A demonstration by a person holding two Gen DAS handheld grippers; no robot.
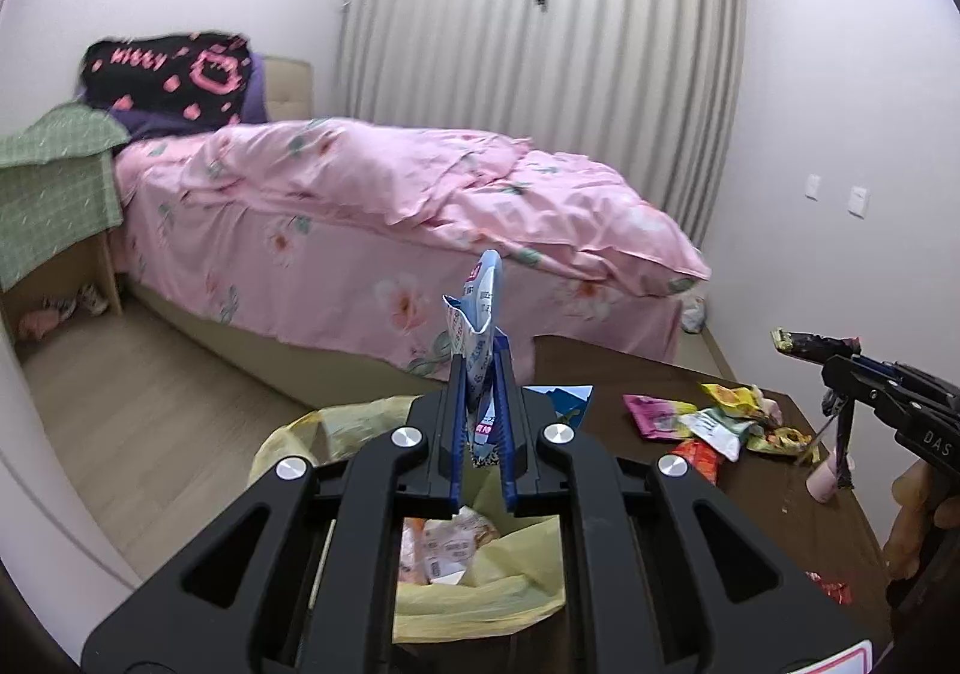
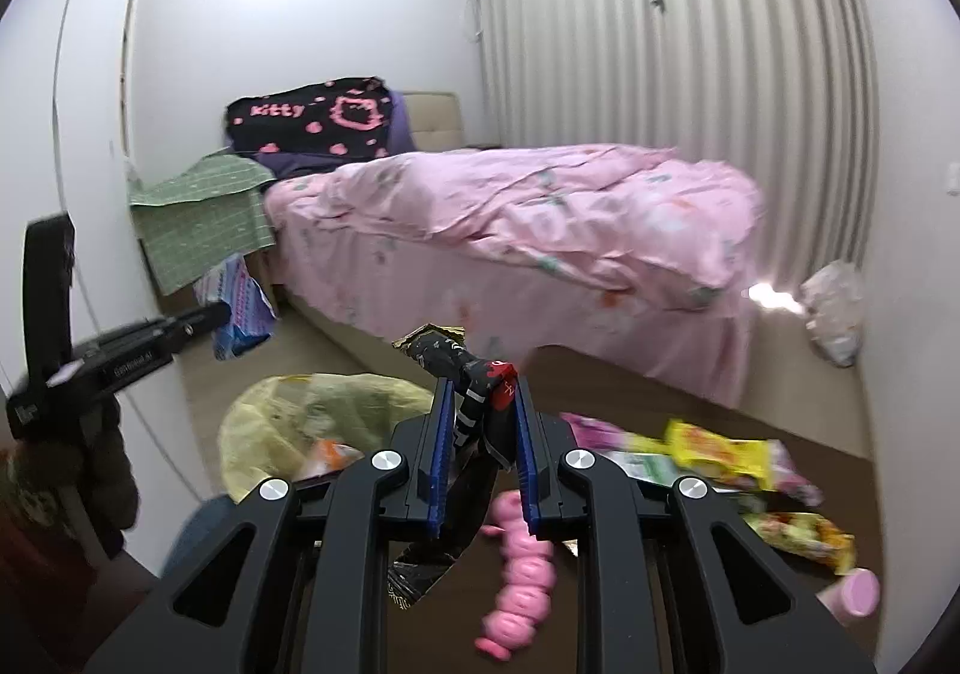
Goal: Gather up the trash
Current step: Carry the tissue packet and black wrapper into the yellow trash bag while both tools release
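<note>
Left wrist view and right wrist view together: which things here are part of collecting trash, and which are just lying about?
Part of the job:
- blue-white wrapper in left gripper
- black wrapper in right gripper
- yellow trash bag
- loose snack wrappers on the table

Just lying about:
- bed
- Kitty blanket
- curtain
- pink bottle
- pink beaded toy; may be trash, cannot tell

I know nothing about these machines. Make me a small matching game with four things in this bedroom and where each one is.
Things:
1. blue-and-white wrapper
2. black wrapper
3. yellow trash bag
4. pink bottle

Places:
A. standing on the dark table
B. open under the left tongs
C. pinched in the right tongs
D. pinched in the left tongs

Pairs: 1-D, 2-C, 3-B, 4-A
</note>
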